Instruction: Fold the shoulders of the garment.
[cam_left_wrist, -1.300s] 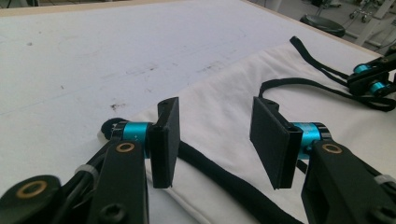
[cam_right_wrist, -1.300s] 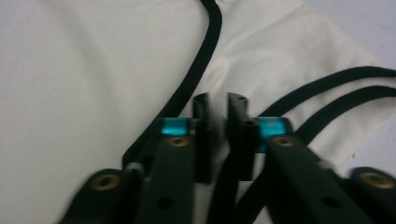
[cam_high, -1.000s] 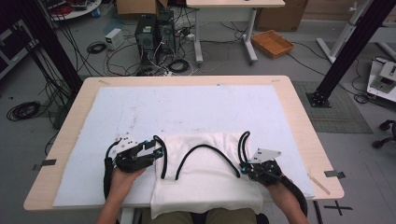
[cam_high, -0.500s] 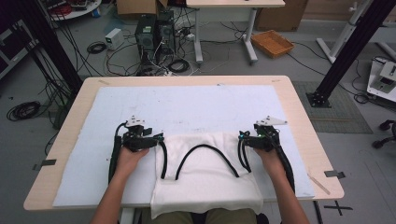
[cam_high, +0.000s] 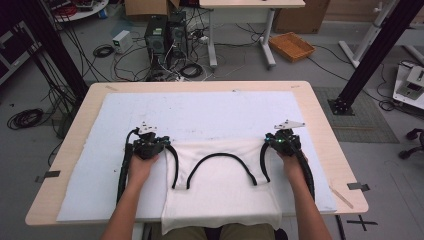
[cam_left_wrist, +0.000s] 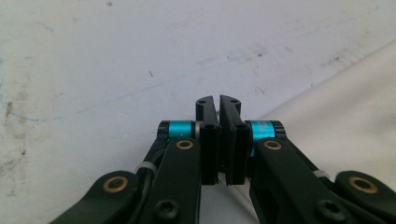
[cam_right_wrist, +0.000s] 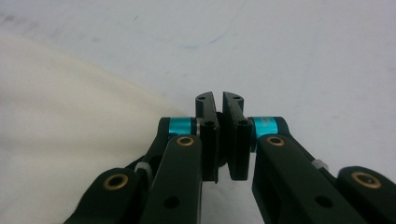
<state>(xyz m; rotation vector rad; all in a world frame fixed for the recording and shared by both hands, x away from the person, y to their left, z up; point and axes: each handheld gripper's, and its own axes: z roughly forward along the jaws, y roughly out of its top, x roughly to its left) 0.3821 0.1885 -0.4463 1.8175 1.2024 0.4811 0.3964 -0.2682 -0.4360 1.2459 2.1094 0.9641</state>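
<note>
A white sleeveless top (cam_high: 222, 195) with black trim lies flat on the white mat (cam_high: 200, 112), its hem hanging over the near table edge. My left gripper (cam_high: 149, 138) sits at the top's left shoulder corner and my right gripper (cam_high: 280, 136) at its right one. Both pairs of jaws have just been closing and now stand together. In the left gripper view (cam_left_wrist: 217, 105) the cloth (cam_left_wrist: 345, 98) runs in under the jaws from the right. The right gripper view (cam_right_wrist: 218, 100) has the cloth (cam_right_wrist: 60, 107) coming in from the left. The pinched edge itself is hidden.
The mat covers most of the wooden table (cam_high: 325, 140). On the floor beyond the far edge are computer towers (cam_high: 162, 35), loose cables and a wicker tray (cam_high: 291, 46). A black frame post (cam_high: 370, 55) stands at the right.
Both hands moved away from me along the top's sides, from mid-garment to its shoulder corners, and have stayed there since. The top itself lies much as before.
</note>
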